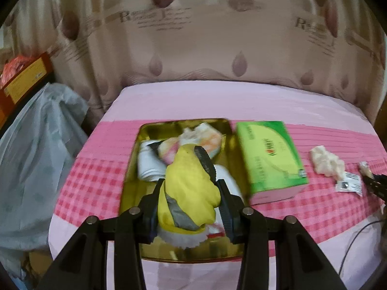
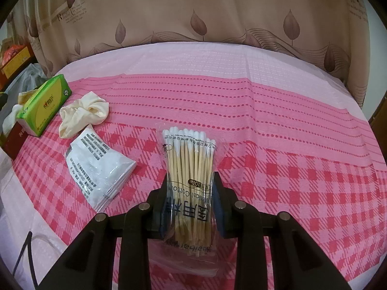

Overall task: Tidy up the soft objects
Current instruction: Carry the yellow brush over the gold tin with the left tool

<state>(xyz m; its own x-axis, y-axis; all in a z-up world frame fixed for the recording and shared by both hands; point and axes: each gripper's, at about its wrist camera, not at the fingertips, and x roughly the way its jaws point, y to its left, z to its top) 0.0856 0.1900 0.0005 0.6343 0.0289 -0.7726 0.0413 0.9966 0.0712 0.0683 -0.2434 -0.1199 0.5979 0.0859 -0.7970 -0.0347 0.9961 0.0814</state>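
My left gripper (image 1: 191, 191) is shut on a yellow soft toy (image 1: 188, 188) with grey patches and a dark strip, held over a gold tin (image 1: 131, 169) that holds white cloths and a pastel soft item (image 1: 208, 140). My right gripper (image 2: 191, 188) is shut on a clear bag of cotton swabs (image 2: 188, 159), held above the pink checked cloth (image 2: 290, 169). A cream scrunchie (image 2: 82, 113) and a white sachet (image 2: 99, 166) lie to its left. The scrunchie (image 1: 326, 163) and the sachet (image 1: 348, 184) also show at the right of the left wrist view.
A green tissue box (image 1: 268, 159) stands right of the tin; the same tissue box (image 2: 46, 106) appears at the far left of the right wrist view. A grey plastic bag (image 1: 31, 159) bulges beside the table's left edge. A leaf-patterned curtain (image 2: 193, 12) hangs behind. A cable (image 2: 24, 253) lies at the near edge.
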